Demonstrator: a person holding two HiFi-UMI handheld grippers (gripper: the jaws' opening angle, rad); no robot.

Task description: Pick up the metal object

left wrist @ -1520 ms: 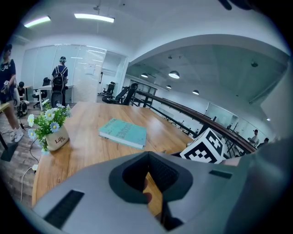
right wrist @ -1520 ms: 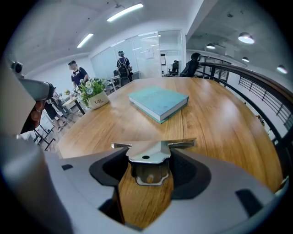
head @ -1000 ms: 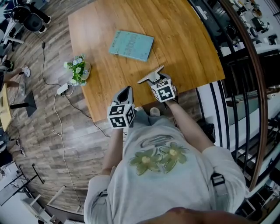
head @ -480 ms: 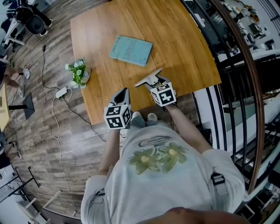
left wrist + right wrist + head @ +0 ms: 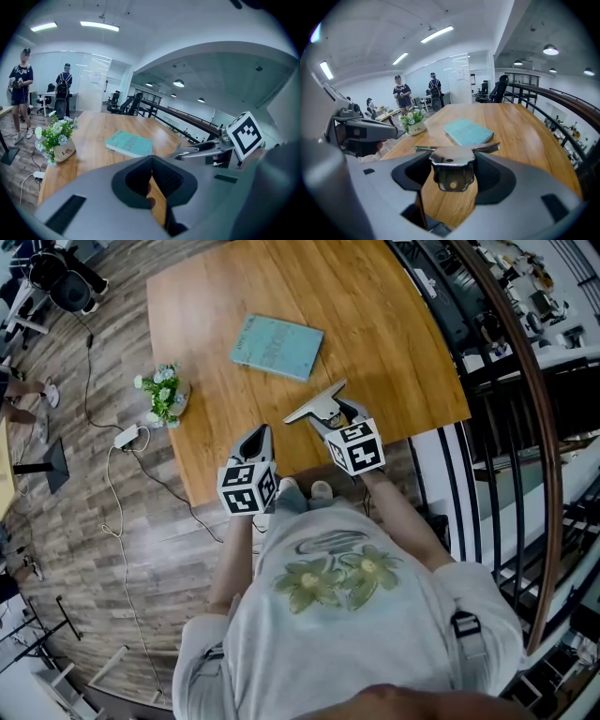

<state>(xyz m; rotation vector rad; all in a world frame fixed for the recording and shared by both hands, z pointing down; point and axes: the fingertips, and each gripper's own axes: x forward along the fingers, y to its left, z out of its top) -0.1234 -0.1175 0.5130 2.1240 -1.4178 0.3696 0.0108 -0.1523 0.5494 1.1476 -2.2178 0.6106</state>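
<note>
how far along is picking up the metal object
Done: the right gripper is shut on the metal object, which sits between its jaws. In hand: the piece looks held clear of the wooden table near its front edge, though the gap is hard to judge. The left gripper is shut and empty. Left: probably little, perhaps only raising it further.

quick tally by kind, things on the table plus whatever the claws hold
book: 1
flower pot: 1
metal object, held in the right claw: 1
total: 3
</note>
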